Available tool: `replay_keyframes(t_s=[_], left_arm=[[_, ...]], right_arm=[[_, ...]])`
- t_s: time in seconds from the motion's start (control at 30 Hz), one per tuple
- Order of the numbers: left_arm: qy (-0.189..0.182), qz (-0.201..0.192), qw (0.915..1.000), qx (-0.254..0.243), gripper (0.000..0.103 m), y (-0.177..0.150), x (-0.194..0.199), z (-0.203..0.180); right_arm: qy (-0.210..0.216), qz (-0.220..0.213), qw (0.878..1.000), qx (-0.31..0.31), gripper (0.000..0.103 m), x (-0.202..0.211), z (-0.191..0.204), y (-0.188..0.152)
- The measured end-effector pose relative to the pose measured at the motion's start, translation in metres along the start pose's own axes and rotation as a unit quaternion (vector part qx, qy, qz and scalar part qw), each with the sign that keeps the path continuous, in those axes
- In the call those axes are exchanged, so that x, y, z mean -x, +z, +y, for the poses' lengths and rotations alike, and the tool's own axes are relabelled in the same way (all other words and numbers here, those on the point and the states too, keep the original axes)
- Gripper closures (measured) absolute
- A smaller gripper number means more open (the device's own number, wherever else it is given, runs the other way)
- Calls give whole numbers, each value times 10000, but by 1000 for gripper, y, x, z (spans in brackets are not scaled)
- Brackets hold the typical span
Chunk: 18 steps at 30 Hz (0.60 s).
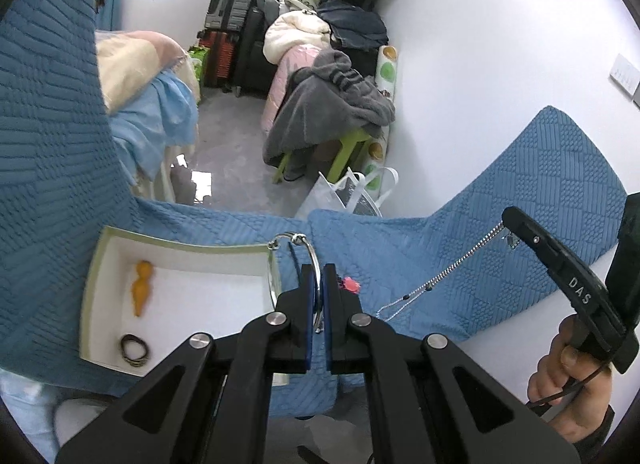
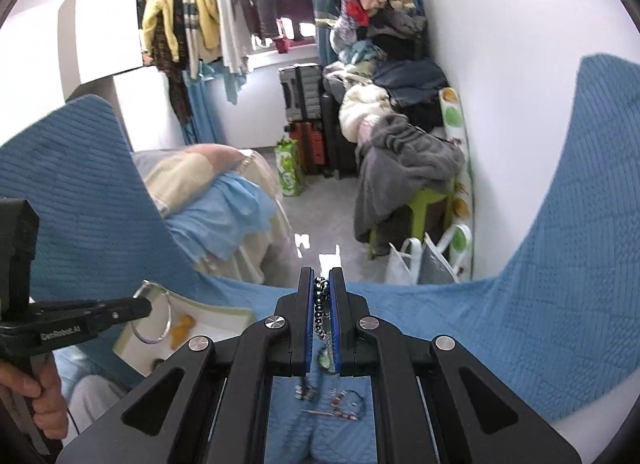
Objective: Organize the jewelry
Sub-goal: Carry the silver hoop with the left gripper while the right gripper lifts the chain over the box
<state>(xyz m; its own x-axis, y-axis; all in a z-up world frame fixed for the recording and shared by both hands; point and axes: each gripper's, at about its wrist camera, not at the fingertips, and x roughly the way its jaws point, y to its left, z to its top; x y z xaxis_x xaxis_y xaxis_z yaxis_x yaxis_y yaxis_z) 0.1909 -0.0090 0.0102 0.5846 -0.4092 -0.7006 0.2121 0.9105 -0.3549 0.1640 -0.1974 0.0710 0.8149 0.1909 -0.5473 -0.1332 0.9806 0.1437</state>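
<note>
My left gripper is shut on a silver bangle and holds it just right of the open white box. The box holds an orange pendant and a dark ring. My right gripper is shut on a dark bead chain that hangs between its fingers. In the left wrist view the right gripper holds a silver chain that slopes down to the blue cloth. A pink trinket lies on the cloth.
More small jewelry pieces lie on the blue cloth under the right gripper. The left gripper with the bangle shows over the box in the right wrist view. Beyond the cloth edge are floor, a bed, a green stool and a white bag.
</note>
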Motion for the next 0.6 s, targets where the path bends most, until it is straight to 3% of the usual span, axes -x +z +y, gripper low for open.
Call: replay_keyframes(t_s=[0.27, 0.6], left_arm=[[135, -327, 9993, 113, 100, 9, 32, 34], [203, -208, 9990, 328, 100, -8, 34, 85]], right_arm=[[335, 37, 9992, 223, 98, -8, 60, 16], [627, 233, 9970, 398, 98, -31, 116, 9]])
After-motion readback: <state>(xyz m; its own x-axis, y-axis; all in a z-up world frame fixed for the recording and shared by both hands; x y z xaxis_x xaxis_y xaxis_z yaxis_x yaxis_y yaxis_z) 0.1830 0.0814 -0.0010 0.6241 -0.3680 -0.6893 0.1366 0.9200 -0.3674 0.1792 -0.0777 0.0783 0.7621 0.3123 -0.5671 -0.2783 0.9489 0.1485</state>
